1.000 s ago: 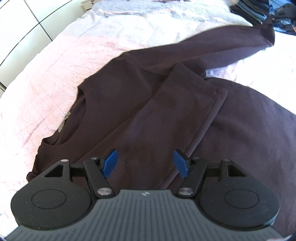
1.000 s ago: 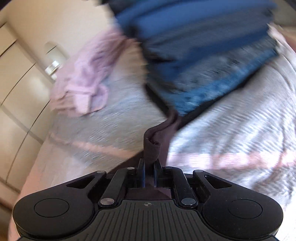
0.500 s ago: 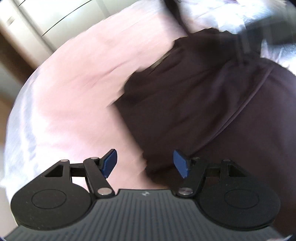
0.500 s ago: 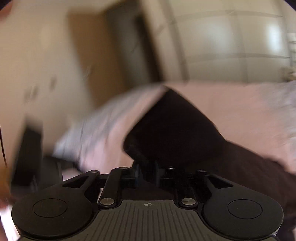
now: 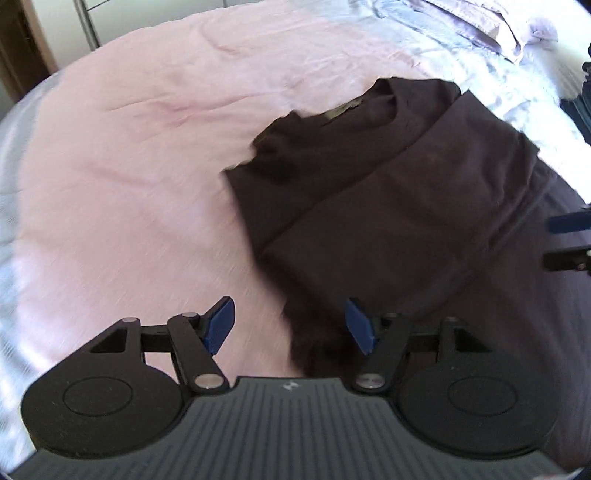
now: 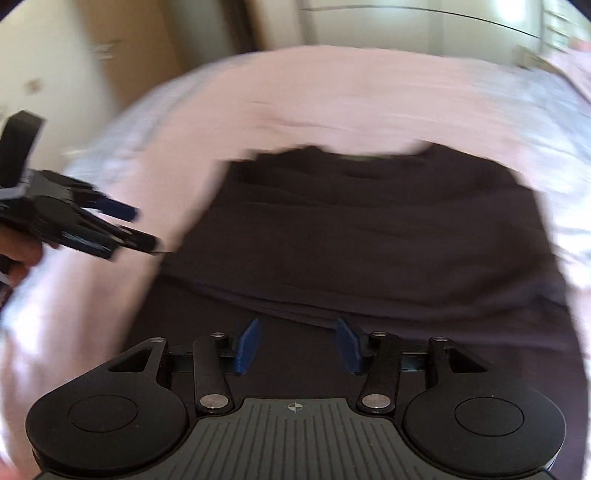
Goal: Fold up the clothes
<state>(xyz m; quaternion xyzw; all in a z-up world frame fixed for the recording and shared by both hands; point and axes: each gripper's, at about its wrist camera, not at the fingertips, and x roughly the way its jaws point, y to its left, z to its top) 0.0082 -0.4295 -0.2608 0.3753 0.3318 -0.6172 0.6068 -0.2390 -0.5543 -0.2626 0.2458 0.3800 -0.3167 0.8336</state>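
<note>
A bed covered by a pale pink spread fills most of both views, and every place below is given relative to the dark brown garment that is laid on it. In the left wrist view the garment is seen on the right half of the bed, with pink cover left bare on its left side. Its long axis is seen running from the neckline at the far end down toward the camera, so that the neck opening is pointed away from the grippers; a pale label is seen inside the collar. A long folded panel, apparently a sleeve or side, is laid over the body along that same axis, from near the collar toward the near edge. In the right wrist view the garment is blurred, with its neckline again at the far end.

A heap of pale lilac bedding is seen beyond the collar end.

The left hand-held gripper is held over the garment's near left edge, its blue pads spread apart and pressed on nothing. The right hand-held gripper is held above the garment's near part; its jaws have just been opening, and nothing is pinched between them now.
</note>
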